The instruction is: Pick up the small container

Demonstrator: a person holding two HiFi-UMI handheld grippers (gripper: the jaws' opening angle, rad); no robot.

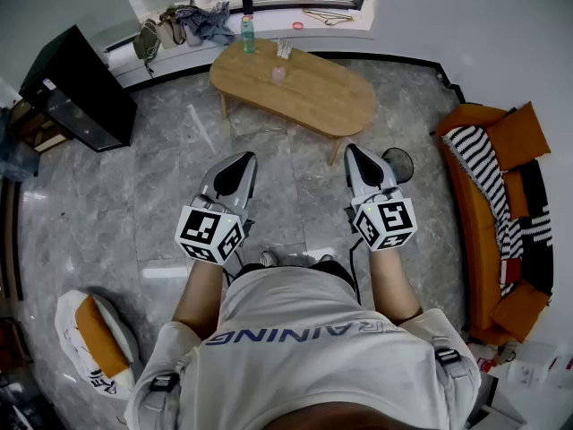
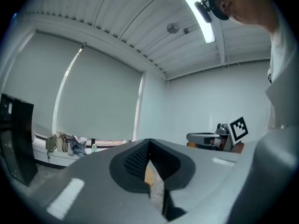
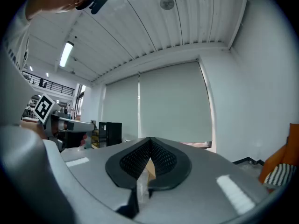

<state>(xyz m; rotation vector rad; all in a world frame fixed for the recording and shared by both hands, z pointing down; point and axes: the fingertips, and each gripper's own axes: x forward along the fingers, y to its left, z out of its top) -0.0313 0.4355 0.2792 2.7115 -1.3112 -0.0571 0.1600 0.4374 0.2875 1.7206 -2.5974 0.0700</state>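
The small container point(image 1: 278, 74), seen on the table point(image 1: 322, 101) at the upper middle, was judged light and best pinched by its sides; the left gripper point(image 1: 242, 161) and right gripper point(image 1: 353, 152) were found shut and empty.

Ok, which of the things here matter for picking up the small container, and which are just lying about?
For the job: small container, table, left gripper, right gripper, both shut and empty.
Lying about: bottle, cabinet, sofa, bags.
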